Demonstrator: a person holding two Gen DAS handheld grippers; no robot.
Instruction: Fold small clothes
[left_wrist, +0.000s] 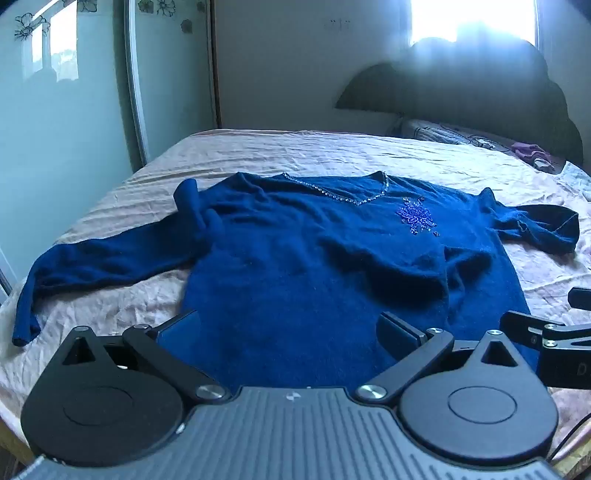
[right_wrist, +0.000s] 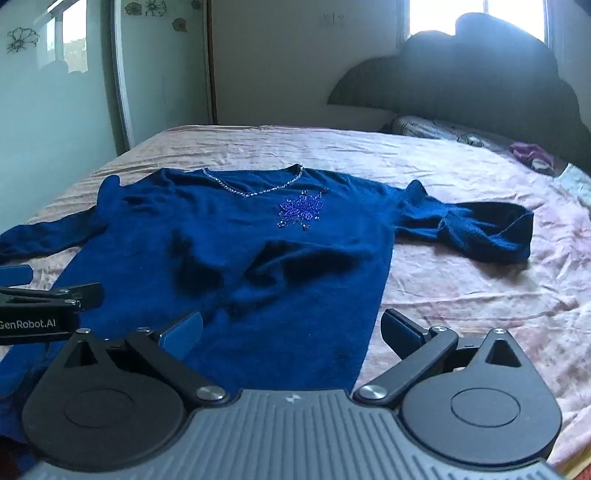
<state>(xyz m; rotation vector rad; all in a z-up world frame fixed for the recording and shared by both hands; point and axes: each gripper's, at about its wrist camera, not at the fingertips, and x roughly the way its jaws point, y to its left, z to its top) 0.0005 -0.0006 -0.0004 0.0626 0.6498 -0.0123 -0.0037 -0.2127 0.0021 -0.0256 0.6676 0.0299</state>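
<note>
A blue knit sweater (left_wrist: 314, 258) with a beaded neckline and a beaded flower lies spread face up on the bed, sleeves out to both sides. It also shows in the right wrist view (right_wrist: 240, 266). My left gripper (left_wrist: 290, 332) is open and empty, hovering over the sweater's lower hem. My right gripper (right_wrist: 291, 330) is open and empty over the hem's right edge. The right gripper shows at the right edge of the left wrist view (left_wrist: 546, 332). The left gripper shows at the left edge of the right wrist view (right_wrist: 44, 295).
The bed has a wrinkled pink sheet (left_wrist: 332, 155) and a dark headboard (left_wrist: 480, 92) at the back right. A pillow (right_wrist: 443, 133) and a purple cloth (right_wrist: 532, 155) lie near the headboard. A mirrored wardrobe (left_wrist: 74, 110) stands on the left.
</note>
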